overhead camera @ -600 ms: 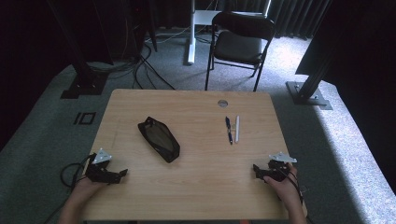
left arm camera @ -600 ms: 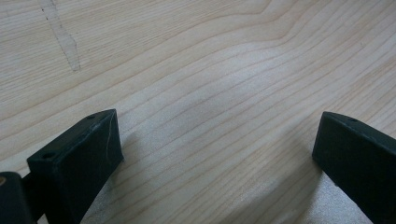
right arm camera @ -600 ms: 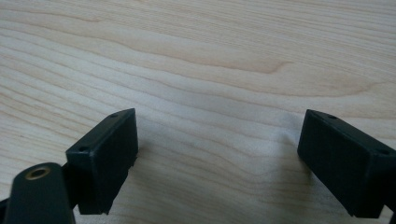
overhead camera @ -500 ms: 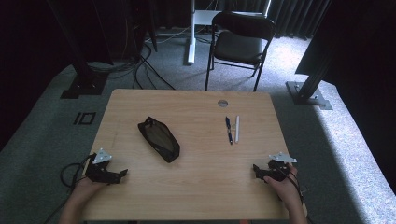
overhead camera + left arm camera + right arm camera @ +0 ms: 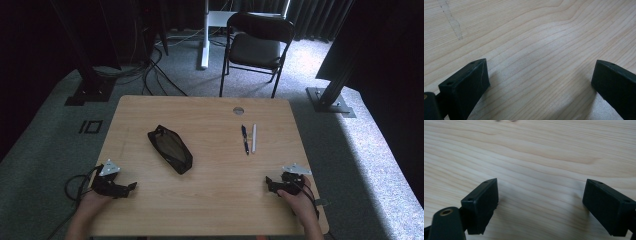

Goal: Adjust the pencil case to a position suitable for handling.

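I have both tools resting at the near edge of the tabletop [image 5: 210, 107]: the left hand-held gripper [image 5: 129, 187] at the near left corner, the right hand-held gripper [image 5: 270, 182] at the near right. Each one's jaws stand wide apart with nothing but bare wood between them, as the left gripper view and the right gripper view both make plain. The things nearest to my reach lie farther out: a black pouch [image 5: 170, 148] left of the middle, lying at a slant, and two pens side by side right of the middle, a dark pen [image 5: 244, 139] and a white pen [image 5: 253, 138] just beside it, apart from the pouch. Beyond the tabletop stands a folding chair [image 5: 259, 47]. I judge this to be the start, with no step yet taken and nothing gripped. The next move, as I see it, calls for bringing the right hand-held gripper forward to the pens and lining its jaws across one slim barrel, which lies flat and close to its neighbour, so the approach must be low and careful not to nudge the other pen; the left could go to the pouch to steady it. Against the earlier pictures I see no change: both hands, pouch and pens lie as they did.
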`<state>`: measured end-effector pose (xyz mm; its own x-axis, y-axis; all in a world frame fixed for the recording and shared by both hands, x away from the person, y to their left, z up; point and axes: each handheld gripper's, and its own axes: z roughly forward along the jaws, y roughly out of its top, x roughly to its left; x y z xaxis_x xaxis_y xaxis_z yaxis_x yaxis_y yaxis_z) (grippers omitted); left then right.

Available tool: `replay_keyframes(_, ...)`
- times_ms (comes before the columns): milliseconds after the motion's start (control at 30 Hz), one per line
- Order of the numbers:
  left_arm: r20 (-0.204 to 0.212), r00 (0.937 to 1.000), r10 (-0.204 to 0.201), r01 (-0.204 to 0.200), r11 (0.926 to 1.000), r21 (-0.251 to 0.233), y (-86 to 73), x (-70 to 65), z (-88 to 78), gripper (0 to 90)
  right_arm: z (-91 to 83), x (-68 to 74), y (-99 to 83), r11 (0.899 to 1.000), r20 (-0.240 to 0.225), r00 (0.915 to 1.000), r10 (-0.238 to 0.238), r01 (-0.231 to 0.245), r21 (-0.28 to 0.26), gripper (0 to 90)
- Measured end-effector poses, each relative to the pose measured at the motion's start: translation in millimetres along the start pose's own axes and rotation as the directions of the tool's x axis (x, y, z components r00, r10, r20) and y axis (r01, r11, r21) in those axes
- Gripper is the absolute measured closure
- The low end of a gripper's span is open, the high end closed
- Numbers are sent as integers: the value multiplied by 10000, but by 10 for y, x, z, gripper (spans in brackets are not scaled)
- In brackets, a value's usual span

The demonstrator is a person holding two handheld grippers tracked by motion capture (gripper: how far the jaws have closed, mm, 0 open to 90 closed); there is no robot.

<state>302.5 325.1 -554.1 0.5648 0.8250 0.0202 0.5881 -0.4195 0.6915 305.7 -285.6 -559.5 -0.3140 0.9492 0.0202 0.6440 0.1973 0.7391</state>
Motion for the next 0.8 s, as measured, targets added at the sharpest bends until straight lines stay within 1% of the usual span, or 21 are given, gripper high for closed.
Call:
replay_keyframes(67,4,10000,0,0,10000,-1,0,0,0,16,14,75,30,9999,-173,9997,-155,155,0,128)
replay_keyframes(167,7,10000,-1,1,10000,-1,0,0,0,16,31,202,84,9995,-467,9986,-266,258,-182,128)
replay_keyframes(200,4,10000,-3,3,10000,0,0,0,0,16,41,247,102,9992,-551,9978,-371,361,-198,128)
replay_keyframes(300,4,10000,2,-2,10000,3,0,0,0,16,79,387,162,9986,-942,9945,-453,426,-305,128)
replay_keyframes(333,5,10000,0,0,10000,-2,0,0,0,16,96,434,182,9980,-1013,9931,-591,564,-296,128)
replay_keyframes(500,4,10000,-2,2,10000,-3,0,0,0,16,155,666,290,9944,-1552,9828,-1001,937,-480,131)
replay_keyframes(567,4,10000,-9,9,10000,-7,0,0,0,16,171,751,332,9920,-1745,9772,-1214,1131,-565,131)
replay_keyframes(667,5,10000,0,0,10000,-2,0,0,0,16,203,871,392,9907,-2001,9710,-1309,1207,-624,139)
replay_keyframes(800,6,10000,-2,2,10000,0,0,0,0,16,242,1005,457,9887,-2228,9640,-1451,1325,-704,152)
